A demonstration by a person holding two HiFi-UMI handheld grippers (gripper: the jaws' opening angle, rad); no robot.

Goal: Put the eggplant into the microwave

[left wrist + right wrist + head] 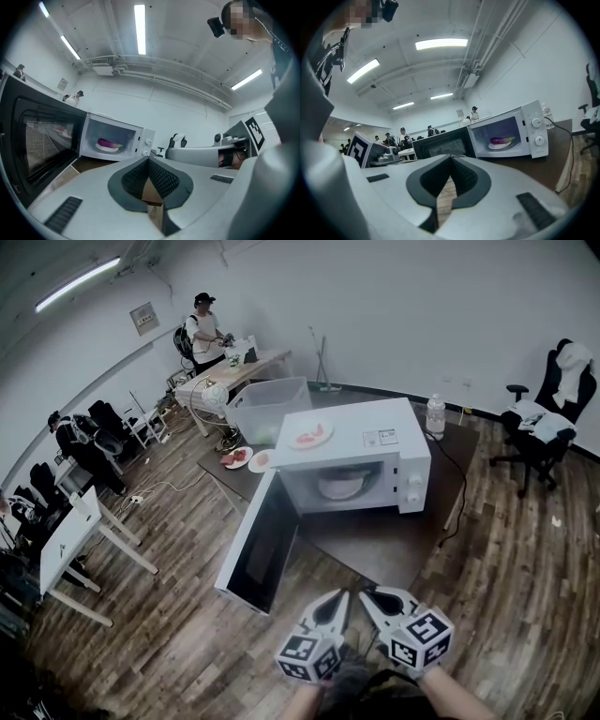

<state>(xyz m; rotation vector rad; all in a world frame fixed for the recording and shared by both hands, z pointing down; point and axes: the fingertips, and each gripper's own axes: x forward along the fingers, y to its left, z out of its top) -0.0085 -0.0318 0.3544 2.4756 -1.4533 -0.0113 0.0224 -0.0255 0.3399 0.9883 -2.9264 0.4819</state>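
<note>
While both my jaws stand closed on nothing, left gripper [339, 597] and right gripper [367, 595] side by side at the near edge, the eggplant [501, 139] lies on a plate [500, 145] inside the microwave [356, 451], well apart and straight ahead. Its long axis runs left to right across the cavity. The door [258, 545] hangs open toward the near left; I judge my left gripper nearer it for closing.

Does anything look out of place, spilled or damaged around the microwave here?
Nothing looks spilled or damaged. The microwave door hangs wide open with the eggplant inside. A plate of reddish food sits on top of the microwave, which is an unusual spot for it.
</note>
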